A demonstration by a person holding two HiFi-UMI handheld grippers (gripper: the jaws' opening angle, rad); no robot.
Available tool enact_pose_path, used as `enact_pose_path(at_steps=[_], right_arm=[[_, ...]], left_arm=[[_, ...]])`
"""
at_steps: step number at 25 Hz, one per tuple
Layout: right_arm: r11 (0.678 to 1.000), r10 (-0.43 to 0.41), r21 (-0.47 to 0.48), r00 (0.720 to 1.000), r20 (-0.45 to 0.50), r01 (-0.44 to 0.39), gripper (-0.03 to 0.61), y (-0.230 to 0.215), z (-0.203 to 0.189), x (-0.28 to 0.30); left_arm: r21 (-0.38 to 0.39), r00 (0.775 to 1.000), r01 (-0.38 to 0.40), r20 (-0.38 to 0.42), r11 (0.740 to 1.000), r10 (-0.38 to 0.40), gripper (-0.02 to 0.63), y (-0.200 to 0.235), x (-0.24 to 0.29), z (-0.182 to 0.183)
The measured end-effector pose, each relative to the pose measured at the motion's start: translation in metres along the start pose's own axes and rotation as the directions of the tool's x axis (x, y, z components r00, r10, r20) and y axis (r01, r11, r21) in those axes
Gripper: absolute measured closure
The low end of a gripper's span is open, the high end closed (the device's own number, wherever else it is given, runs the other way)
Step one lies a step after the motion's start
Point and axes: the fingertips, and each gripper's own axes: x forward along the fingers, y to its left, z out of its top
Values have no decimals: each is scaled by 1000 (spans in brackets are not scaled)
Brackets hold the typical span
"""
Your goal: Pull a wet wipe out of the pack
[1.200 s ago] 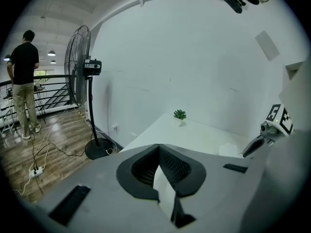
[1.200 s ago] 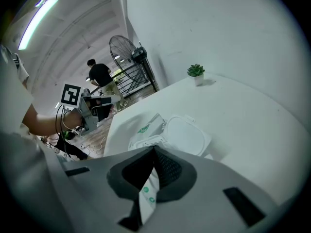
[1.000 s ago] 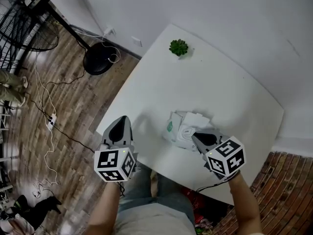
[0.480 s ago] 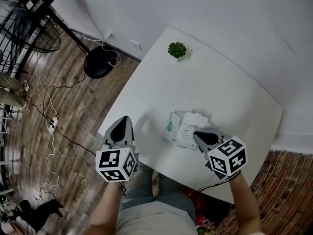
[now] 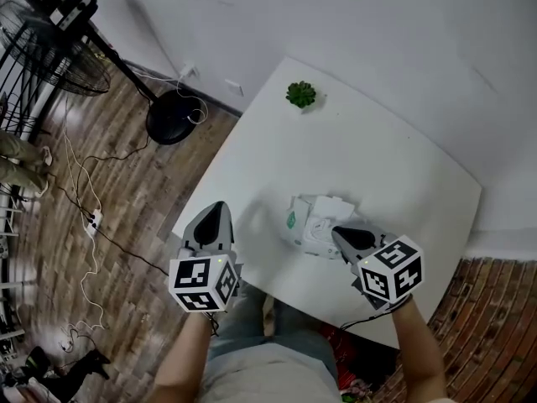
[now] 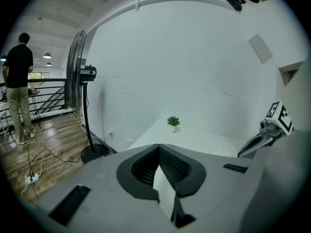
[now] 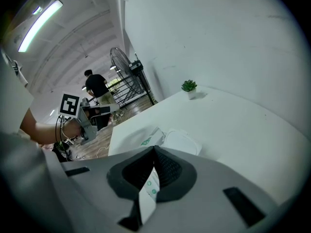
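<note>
The wet wipe pack, white with a green mark, lies near the front edge of the white table. In the right gripper view the pack shows a white oval lid. My right gripper hovers over the pack's right part with jaws together; a narrow white strip with green marks shows between its pads, and I cannot tell what it is. My left gripper is held at the table's left front edge, apart from the pack, its jaws meeting at the tip.
A small green potted plant stands at the table's far corner. A standing fan with a round base and loose cables are on the wooden floor to the left. A person stands far off by a railing.
The head view has drifted a little. Both grippers and the pack keep nearly the same places.
</note>
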Motion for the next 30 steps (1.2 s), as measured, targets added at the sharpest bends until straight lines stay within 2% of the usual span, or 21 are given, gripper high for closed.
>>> enact_pose_path(at_steps=[17,30], right_arm=[[997,-55,52,994,98,50,575,8,18,-18],[991,-112,100,974,196,93,577,14,33,-40]], left_arm=[[24,996,68,49,997,-69,611,-20,3,28],[46,988,118,91,992,-122,611,-35,4,50]])
